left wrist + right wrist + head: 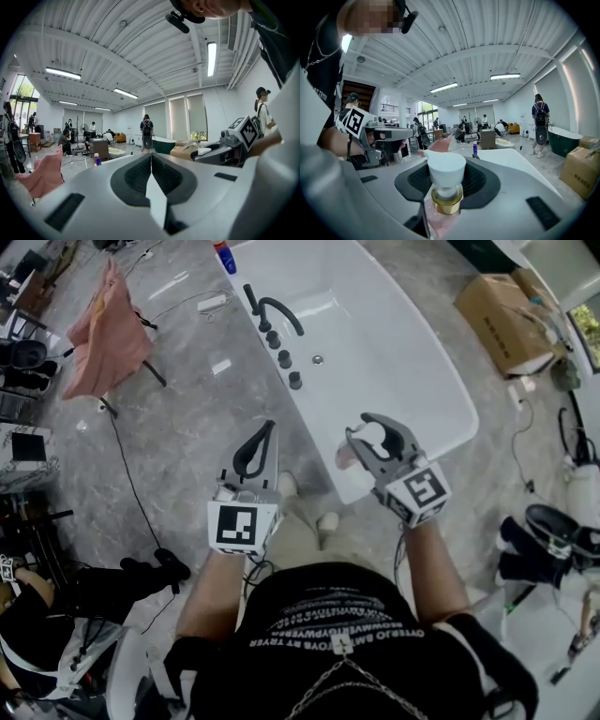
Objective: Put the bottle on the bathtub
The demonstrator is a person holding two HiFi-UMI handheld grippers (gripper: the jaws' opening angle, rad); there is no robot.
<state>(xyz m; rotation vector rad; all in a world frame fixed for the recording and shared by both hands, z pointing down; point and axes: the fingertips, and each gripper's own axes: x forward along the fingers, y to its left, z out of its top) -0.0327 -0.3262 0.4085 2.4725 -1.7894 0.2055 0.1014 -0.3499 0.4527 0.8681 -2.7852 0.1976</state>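
Open studio hall (showroom-like): freestanding bathtub (412, 371), cardboard box (502, 320), floor cables (129, 486), strip lights (63, 73)

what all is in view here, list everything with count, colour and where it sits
bathtub: one, white, ahead of the person
faucet set: one, black, on the tub's left rim
blue bottle: one, blue with red cap, at the tub's far end
cloth: one, pink, hung up left of the tub
cardboard box: one, brown, right of the tub
people: several, mostly dark clothes, far across the room
pump bottle: one, pink with gold collar and white pump, between the right gripper's jaws
left gripper: grey, jaws together, empty
right gripper: grey, closed on the pump bottle, by the tub's near end
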